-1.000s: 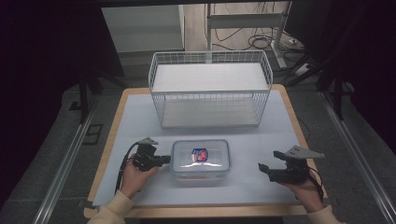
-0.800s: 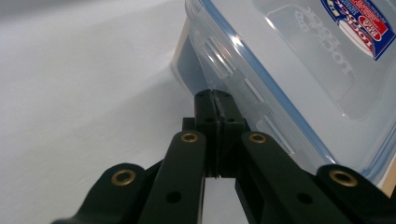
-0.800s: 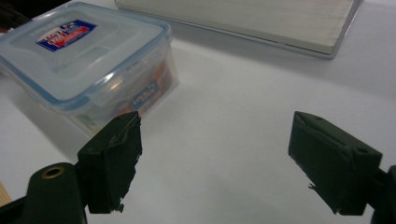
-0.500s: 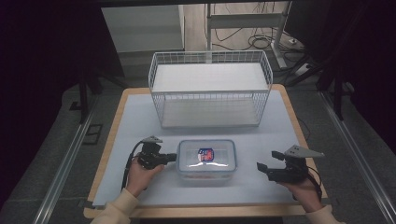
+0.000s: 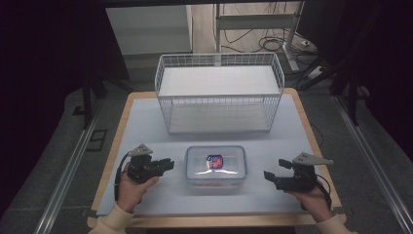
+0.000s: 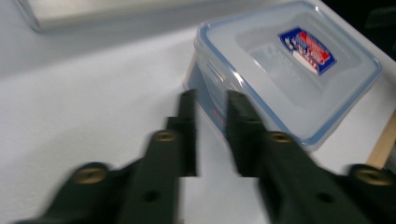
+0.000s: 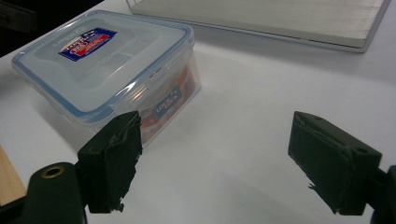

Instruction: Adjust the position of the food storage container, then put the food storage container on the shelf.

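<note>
High view: a clear plastic rectangular box with a blue-rimmed lid (image 5: pixel 215 165) sits near the white-covered bench's (image 5: pixel 146 126) front edge, before a white wire basket (image 5: pixel 219 92). Left gripper view: the left gripper (image 6: pixel 211 114), jaws just opened slightly, nothing between. Right gripper view: the right gripper (image 7: pixel 215 149), jaws wide apart, empty.

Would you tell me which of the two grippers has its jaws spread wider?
The right gripper: a wide gap separates its jaws, whereas the left gripper shows a narrow slit.

Lab: floor rails (image 5: pixel 63 170), trailing cables (image 5: pixel 272 45)
</note>
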A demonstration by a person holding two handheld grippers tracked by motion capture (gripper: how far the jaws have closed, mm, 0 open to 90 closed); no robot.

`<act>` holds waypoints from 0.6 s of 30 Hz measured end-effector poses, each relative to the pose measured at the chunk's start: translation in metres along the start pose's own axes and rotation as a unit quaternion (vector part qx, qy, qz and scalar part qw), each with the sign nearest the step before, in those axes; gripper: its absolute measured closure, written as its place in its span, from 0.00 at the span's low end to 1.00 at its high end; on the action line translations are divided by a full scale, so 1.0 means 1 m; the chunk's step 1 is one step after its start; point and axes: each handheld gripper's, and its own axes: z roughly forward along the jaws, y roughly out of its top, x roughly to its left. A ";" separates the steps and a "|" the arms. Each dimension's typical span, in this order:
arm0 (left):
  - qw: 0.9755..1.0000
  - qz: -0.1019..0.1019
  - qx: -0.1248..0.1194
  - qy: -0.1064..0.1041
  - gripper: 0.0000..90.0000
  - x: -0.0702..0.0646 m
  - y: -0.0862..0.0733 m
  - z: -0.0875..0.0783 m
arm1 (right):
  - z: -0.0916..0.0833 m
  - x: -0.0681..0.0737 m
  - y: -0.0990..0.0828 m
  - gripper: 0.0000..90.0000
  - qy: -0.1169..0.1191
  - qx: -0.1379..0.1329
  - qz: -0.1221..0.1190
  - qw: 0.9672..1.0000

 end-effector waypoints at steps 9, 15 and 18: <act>0.998 -0.044 0.007 -0.034 0.38 0.008 0.003 -0.003 | 0.008 0.003 0.003 0.18 0.039 0.021 0.021 0.999; 0.989 -0.106 0.018 -0.099 0.31 0.019 0.001 0.005 | 0.018 0.008 0.014 0.18 0.080 0.022 0.056 0.995; 0.987 -0.119 0.024 -0.105 0.28 0.022 0.001 0.007 | 0.025 0.010 0.019 0.18 0.089 0.029 0.072 0.993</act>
